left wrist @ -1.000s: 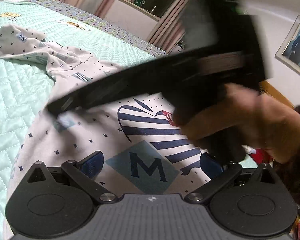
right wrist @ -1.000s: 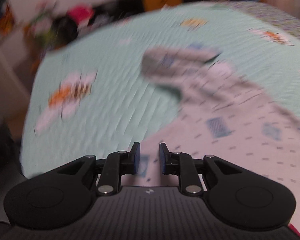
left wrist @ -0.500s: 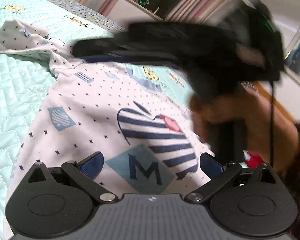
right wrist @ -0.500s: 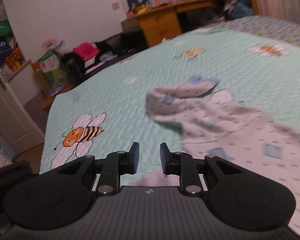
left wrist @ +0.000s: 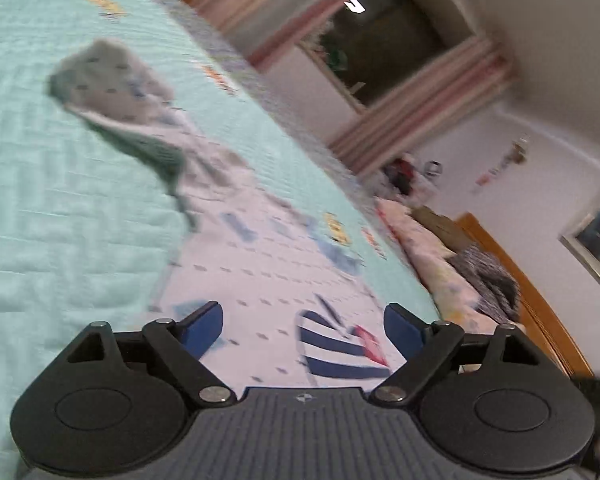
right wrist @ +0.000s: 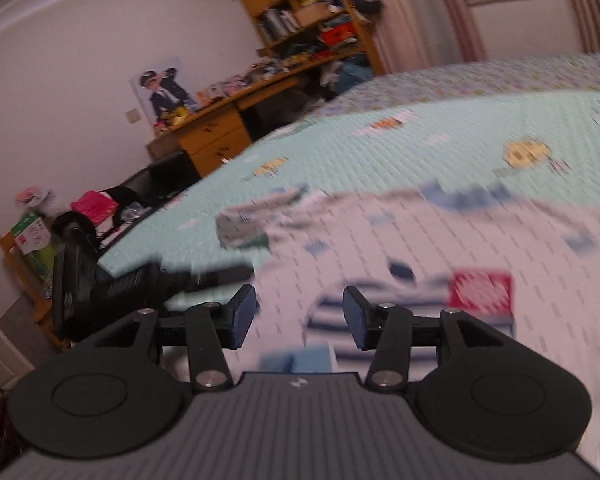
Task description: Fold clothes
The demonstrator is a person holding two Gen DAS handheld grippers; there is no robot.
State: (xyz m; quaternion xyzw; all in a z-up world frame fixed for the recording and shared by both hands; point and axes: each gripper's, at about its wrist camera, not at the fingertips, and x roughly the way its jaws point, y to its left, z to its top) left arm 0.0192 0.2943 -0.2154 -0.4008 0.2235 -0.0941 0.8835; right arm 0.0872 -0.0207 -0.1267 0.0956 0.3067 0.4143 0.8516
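A white long-sleeved shirt (left wrist: 268, 276) with small dark dots, blue patches and a navy-striped print lies spread on the mint quilted bed (left wrist: 60, 208). One sleeve (left wrist: 112, 88) stretches away to the far left. My left gripper (left wrist: 302, 326) is open and empty, just above the shirt near the striped print. In the right wrist view the same shirt (right wrist: 440, 248) fills the middle and right, blurred by motion. My right gripper (right wrist: 298, 316) is open and empty above the shirt's near part. The left gripper (right wrist: 140, 280) shows as a dark blurred shape at the left.
The bed's wooden frame (left wrist: 540, 304) and pillows (left wrist: 428, 248) lie to the right in the left wrist view. A curtained window (left wrist: 384, 44) is behind the bed. A wooden desk (right wrist: 216, 140), shelves (right wrist: 308, 12) and clutter on the floor (right wrist: 92, 208) stand beyond the bed's far side.
My right gripper has opened from nearly shut and swung right over the shirt's print. It has left the left wrist view, which has tilted toward the sleeve and window.
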